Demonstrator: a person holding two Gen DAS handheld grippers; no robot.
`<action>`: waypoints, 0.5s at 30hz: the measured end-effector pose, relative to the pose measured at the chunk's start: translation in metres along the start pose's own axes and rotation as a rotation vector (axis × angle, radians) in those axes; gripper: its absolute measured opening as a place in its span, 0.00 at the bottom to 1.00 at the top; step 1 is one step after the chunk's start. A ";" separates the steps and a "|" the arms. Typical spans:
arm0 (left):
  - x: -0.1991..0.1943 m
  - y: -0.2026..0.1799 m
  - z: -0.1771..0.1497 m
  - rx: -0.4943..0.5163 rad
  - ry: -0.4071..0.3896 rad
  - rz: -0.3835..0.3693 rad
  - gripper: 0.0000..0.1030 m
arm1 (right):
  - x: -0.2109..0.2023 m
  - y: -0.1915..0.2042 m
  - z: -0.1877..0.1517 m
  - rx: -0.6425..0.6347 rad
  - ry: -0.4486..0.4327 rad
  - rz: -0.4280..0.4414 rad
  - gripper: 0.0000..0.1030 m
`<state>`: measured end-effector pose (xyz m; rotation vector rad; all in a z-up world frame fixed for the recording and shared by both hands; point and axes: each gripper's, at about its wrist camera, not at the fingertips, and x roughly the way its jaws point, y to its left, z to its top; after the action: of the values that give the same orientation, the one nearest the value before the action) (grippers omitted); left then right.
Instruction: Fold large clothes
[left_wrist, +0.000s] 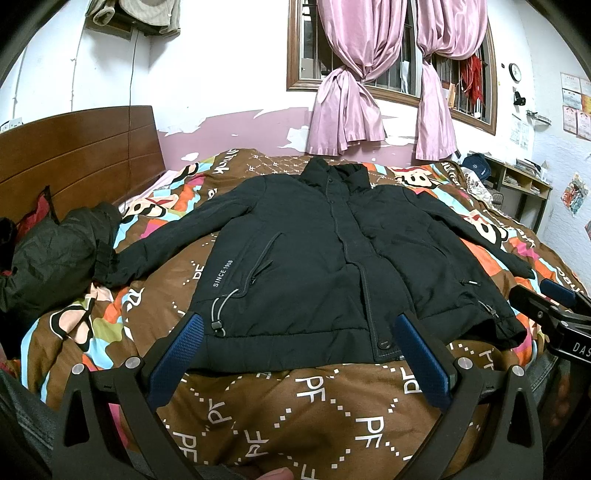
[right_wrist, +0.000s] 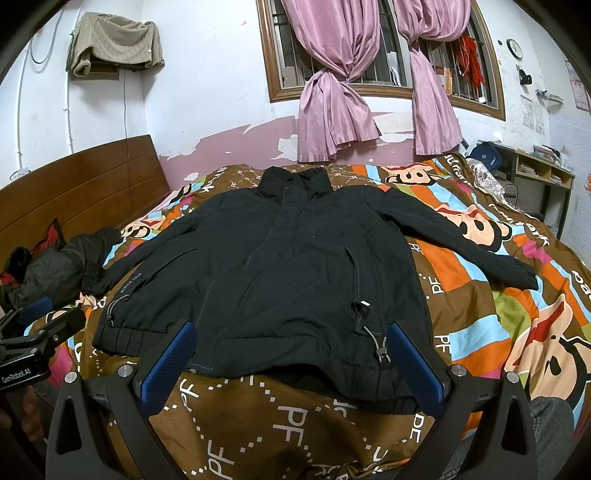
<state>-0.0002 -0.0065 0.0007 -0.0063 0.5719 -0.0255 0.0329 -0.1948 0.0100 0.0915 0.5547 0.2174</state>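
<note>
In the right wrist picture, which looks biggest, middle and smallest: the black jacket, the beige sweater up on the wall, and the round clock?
Largest to smallest, as they look in that view:
1. black jacket, spread across the bed
2. beige sweater, hanging high on the wall
3. round clock, tiny

The jacket lies nearest the camera, which makes it look bigger.

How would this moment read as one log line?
stage: pre-fold | black jacket: flat on quilt | left gripper: open | right gripper: open

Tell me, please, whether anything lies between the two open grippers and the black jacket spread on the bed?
Nothing visible does. The left gripper and the right gripper both hang open just above the hem of the black jacket, with only bare quilt beneath them.
</note>
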 end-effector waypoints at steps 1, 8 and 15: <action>0.000 0.000 0.000 0.000 0.000 0.000 0.98 | 0.000 0.003 0.001 0.000 0.001 0.000 1.00; 0.000 0.000 0.000 0.000 0.000 -0.001 0.98 | 0.000 0.003 0.001 0.001 0.002 0.000 1.00; 0.000 -0.001 0.000 -0.001 0.000 0.000 0.98 | 0.003 -0.002 -0.004 0.002 0.003 -0.001 1.00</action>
<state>-0.0006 -0.0078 0.0005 -0.0074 0.5720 -0.0253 0.0338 -0.1957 0.0047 0.0927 0.5582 0.2160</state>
